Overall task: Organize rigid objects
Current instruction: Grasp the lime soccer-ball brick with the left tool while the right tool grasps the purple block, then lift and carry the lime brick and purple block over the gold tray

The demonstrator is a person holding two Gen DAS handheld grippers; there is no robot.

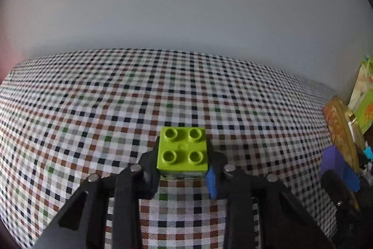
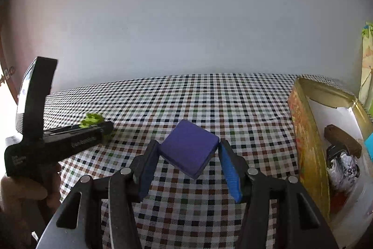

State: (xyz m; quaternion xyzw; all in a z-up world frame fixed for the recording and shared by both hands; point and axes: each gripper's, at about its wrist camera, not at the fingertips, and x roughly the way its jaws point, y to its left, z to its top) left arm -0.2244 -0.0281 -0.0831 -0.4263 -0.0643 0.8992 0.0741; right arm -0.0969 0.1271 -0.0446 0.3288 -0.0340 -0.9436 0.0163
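A lime-green studded brick [image 1: 182, 151] rests on the checked tablecloth [image 1: 163, 90], and my left gripper [image 1: 183, 162] is shut on its two sides. In the right wrist view the same brick [image 2: 92, 119] shows at the tip of the left gripper [image 2: 102, 130], far left. My right gripper [image 2: 189, 151] is shut on a purple square block [image 2: 190, 148], held corner to corner above the cloth. The purple block [image 1: 333, 160] also shows at the right edge of the left wrist view.
An open gold-patterned tin [image 2: 307, 139] stands at the right, with a brown bar [image 2: 342, 139] and a black-and-white item [image 2: 342, 167] inside. A yellow-green paper bag [image 2: 367, 67] leans by the wall behind it. A hand [image 2: 21, 188] holds the left gripper's handle.
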